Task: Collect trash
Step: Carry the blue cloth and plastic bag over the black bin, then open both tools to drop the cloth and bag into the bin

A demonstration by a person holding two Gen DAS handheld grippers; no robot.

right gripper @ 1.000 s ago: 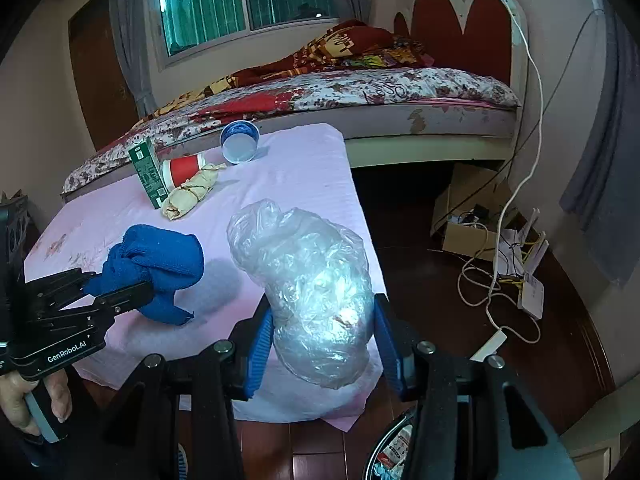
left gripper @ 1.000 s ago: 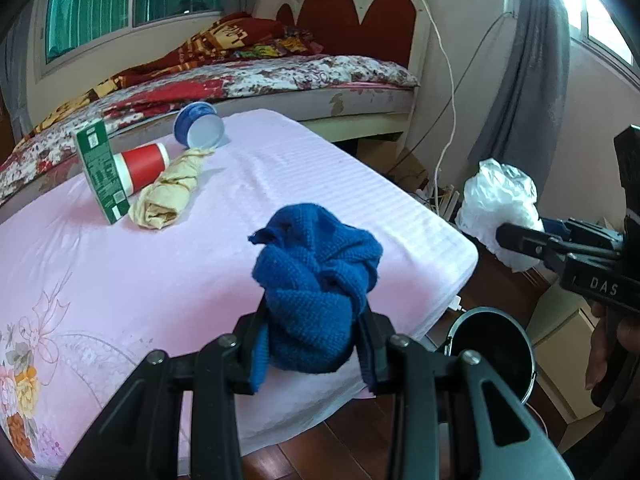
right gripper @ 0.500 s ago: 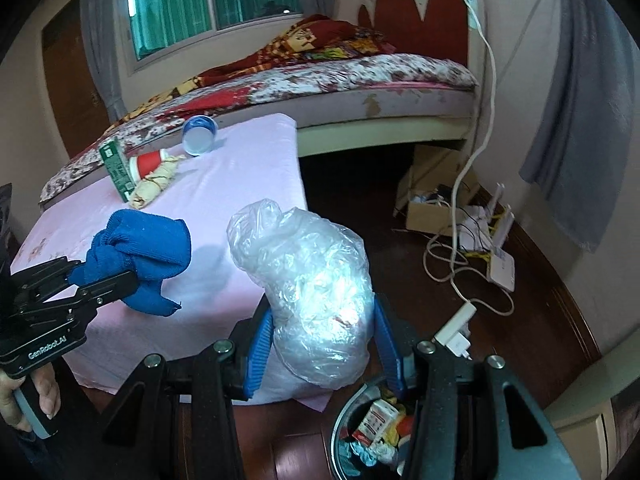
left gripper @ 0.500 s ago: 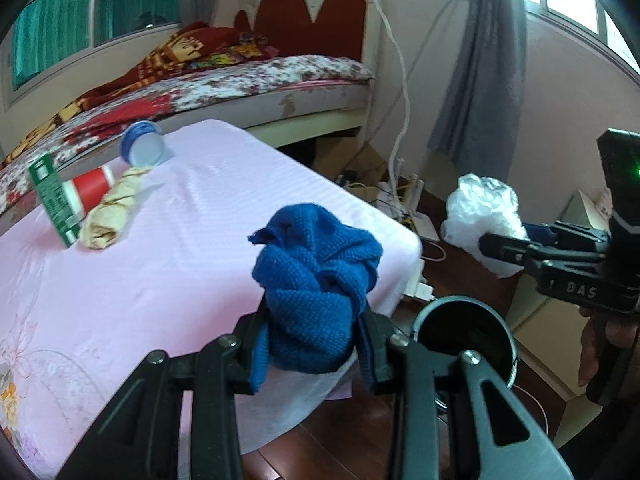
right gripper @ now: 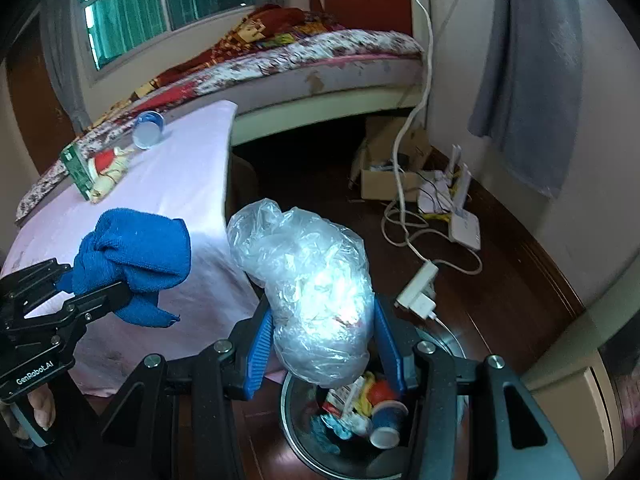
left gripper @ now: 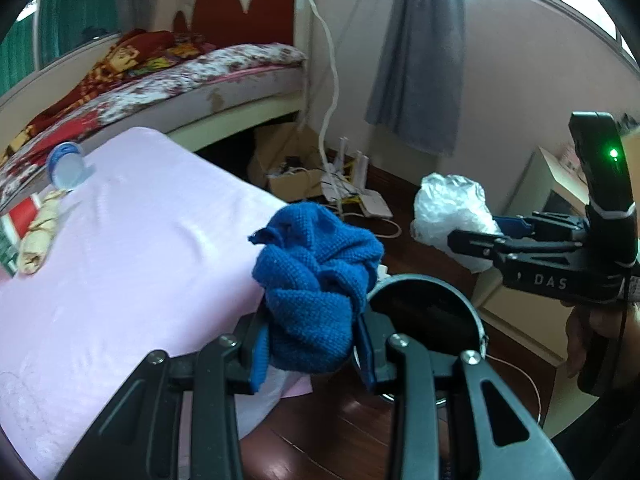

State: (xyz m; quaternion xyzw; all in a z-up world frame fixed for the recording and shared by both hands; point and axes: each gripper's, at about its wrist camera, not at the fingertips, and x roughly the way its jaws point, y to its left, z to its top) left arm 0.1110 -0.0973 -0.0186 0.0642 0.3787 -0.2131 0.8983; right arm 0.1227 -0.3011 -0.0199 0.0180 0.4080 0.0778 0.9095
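From the left wrist, the left tongs (left gripper: 312, 344) are clenched on a blue cloth (left gripper: 316, 280), bunched into a ball that bulges up and forward from between the fingers. Just ahead and to the right of the tips, lower down, sits the bin (left gripper: 428, 320), its mouth dark from here. Behind and to the left of the tongs lies the pink table (left gripper: 132, 248), and at its far left end a wrapper (left gripper: 38, 236) and a blue cup (left gripper: 66, 164) wait. Well to the right, the right tongs (left gripper: 472, 240) grip a plastic bag (left gripper: 452, 216); "DAS" is readable on their body.

From the right wrist, the right tongs (right gripper: 324, 344) are clenched on the bag (right gripper: 308, 296), a crumpled clear wad standing up between the blue pads. Directly under the tips is the bin (right gripper: 296, 412), already holding cups and scraps. To the left, the left tongs (right gripper: 92, 296) hold the cloth (right gripper: 136, 256) above the table's near edge; "GenRobot.AI" is printed on their side. Far ahead on the left of the table (right gripper: 188, 184) lie a green carton (right gripper: 76, 168), the wrapper (right gripper: 108, 176) and the cup (right gripper: 148, 130); the carton's print is too small to read.

Both loads look light and soft. The bag is probably springy and slick, likely to cling to a pad or drift when let go, so it is best gripped across its thick middle. The cloth is limp and grippy; a pinch through the bunched core should hold it, and it should drop cleanly.
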